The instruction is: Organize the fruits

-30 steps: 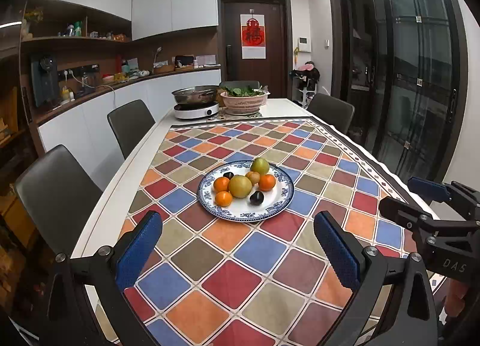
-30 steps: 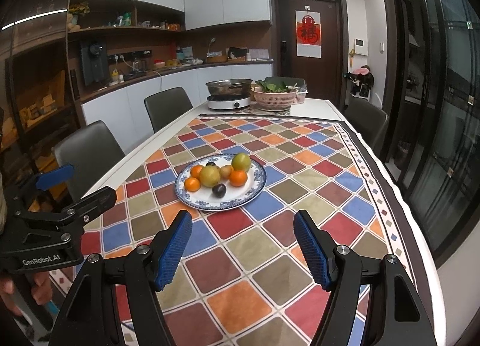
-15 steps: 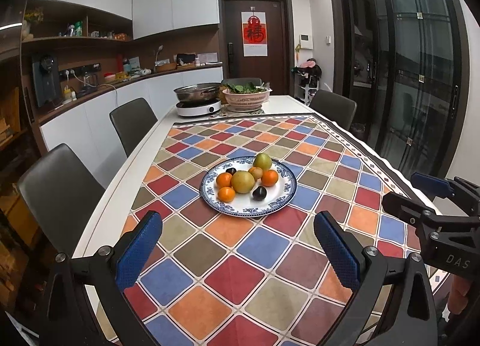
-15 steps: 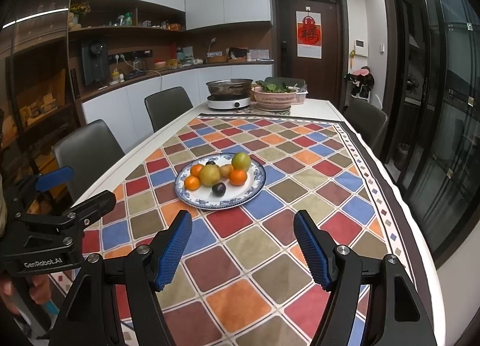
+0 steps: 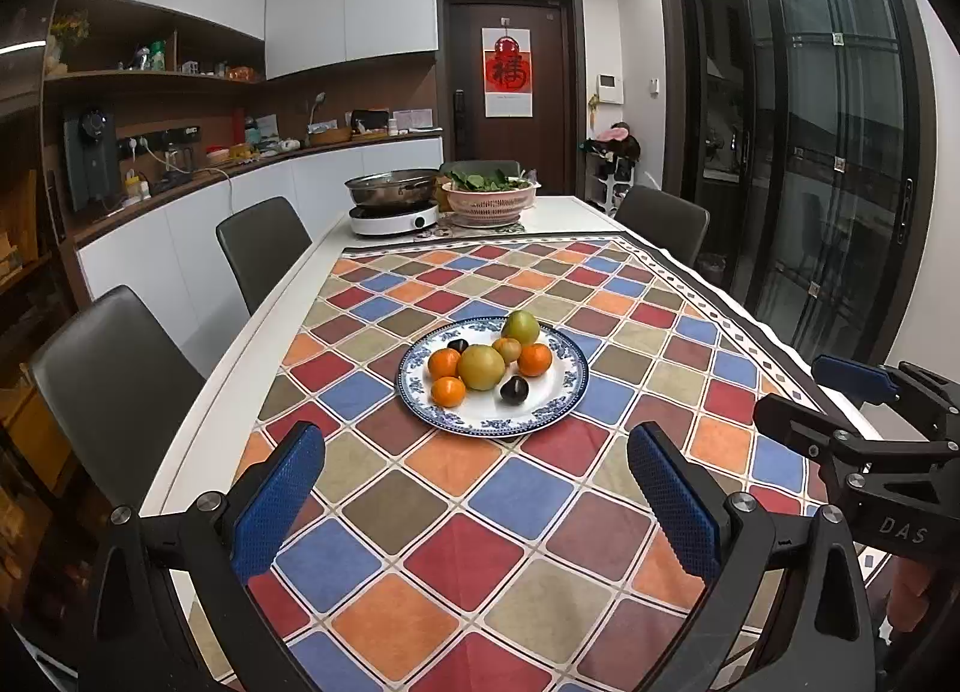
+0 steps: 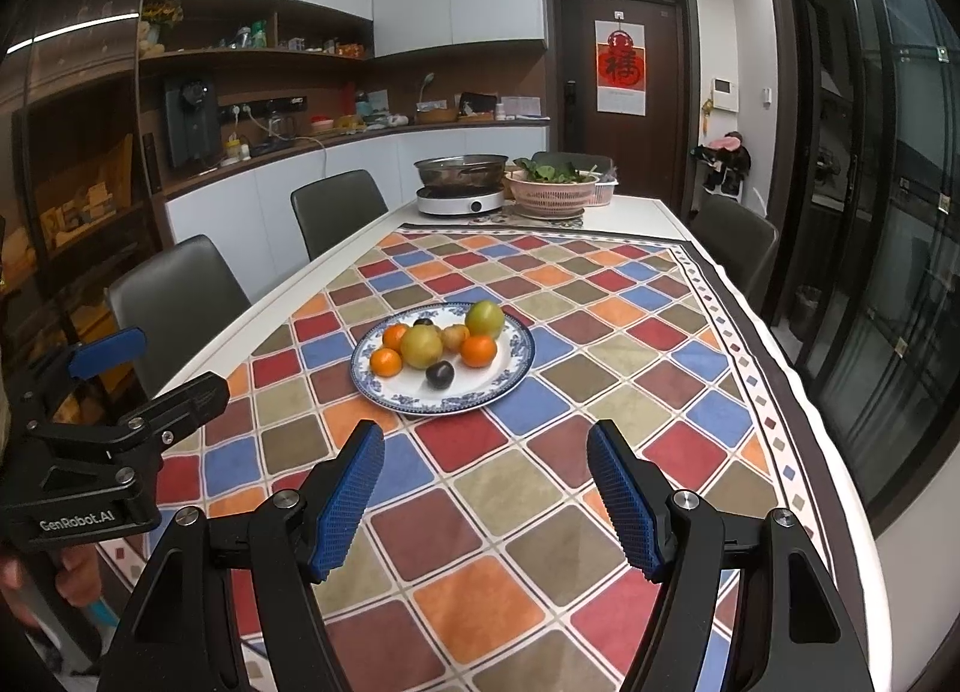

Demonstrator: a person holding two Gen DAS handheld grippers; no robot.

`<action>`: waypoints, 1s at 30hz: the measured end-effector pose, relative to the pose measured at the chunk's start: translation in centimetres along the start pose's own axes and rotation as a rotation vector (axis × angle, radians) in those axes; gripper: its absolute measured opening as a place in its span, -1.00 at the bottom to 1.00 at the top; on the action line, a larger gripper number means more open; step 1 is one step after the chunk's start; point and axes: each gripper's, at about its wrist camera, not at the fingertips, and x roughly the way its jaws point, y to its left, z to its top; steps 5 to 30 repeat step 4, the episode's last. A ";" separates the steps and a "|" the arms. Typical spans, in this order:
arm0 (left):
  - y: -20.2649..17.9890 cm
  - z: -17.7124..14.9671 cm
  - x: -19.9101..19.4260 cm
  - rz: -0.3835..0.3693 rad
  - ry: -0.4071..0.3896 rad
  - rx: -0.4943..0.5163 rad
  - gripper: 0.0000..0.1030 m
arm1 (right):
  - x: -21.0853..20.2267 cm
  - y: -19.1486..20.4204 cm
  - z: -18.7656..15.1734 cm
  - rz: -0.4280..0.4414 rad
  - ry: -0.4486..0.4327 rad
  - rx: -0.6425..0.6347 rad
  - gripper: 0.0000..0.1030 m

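A blue-and-white plate (image 5: 564, 398) (image 6: 516, 368) sits mid-table on the checked cloth. It holds three oranges (image 5: 447, 391), two yellow-green fruits (image 5: 481, 367) (image 6: 484, 318), a small brownish fruit (image 5: 509, 349) and two dark plums (image 5: 514, 390) (image 6: 440, 374). My left gripper (image 5: 474, 503) is open and empty, above the cloth in front of the plate. My right gripper (image 6: 486, 503) is open and empty, also short of the plate. Each gripper shows at the edge of the other's view.
An induction cooker with a steel pot (image 5: 393, 200) and a pink basket of greens (image 5: 489, 197) stand at the table's far end. Grey chairs (image 5: 120, 374) line the left side; another chair (image 5: 663, 221) stands at the far right. Glass doors are on the right.
The left gripper has shifted slightly, so the plate sits a little further right and higher in its view. The right gripper has barely moved. Both stay open.
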 end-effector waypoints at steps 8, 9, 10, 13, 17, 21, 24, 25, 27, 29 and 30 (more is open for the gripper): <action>0.0 0.0 0.1 -0.004 0.001 0.000 1.00 | 0.3 0.1 -0.3 0.000 0.006 -0.001 0.37; 0.0 0.0 0.1 -0.004 0.001 0.000 1.00 | 0.3 0.1 -0.3 0.000 0.006 -0.001 0.37; 0.0 0.0 0.1 -0.004 0.001 0.000 1.00 | 0.3 0.1 -0.3 0.000 0.006 -0.001 0.37; 0.0 0.0 0.1 -0.004 0.001 0.000 1.00 | 0.3 0.1 -0.3 0.000 0.006 -0.001 0.37; 0.0 0.0 0.1 -0.004 0.001 0.000 1.00 | 0.3 0.1 -0.3 0.000 0.006 -0.001 0.37; 0.0 0.0 0.1 -0.004 0.001 0.000 1.00 | 0.3 0.1 -0.3 0.000 0.006 -0.001 0.37; 0.0 0.0 0.1 -0.004 0.001 0.000 1.00 | 0.3 0.1 -0.3 0.000 0.006 -0.001 0.37; 0.0 0.0 0.1 -0.004 0.001 0.000 1.00 | 0.3 0.1 -0.3 0.000 0.006 -0.001 0.37; 0.0 0.0 0.1 -0.004 0.001 0.000 1.00 | 0.3 0.1 -0.3 0.000 0.006 -0.001 0.37; 0.0 0.0 0.1 -0.004 0.001 0.000 1.00 | 0.3 0.1 -0.3 0.000 0.006 -0.001 0.37; 0.0 0.0 0.1 -0.004 0.001 0.000 1.00 | 0.3 0.1 -0.3 0.000 0.006 -0.001 0.37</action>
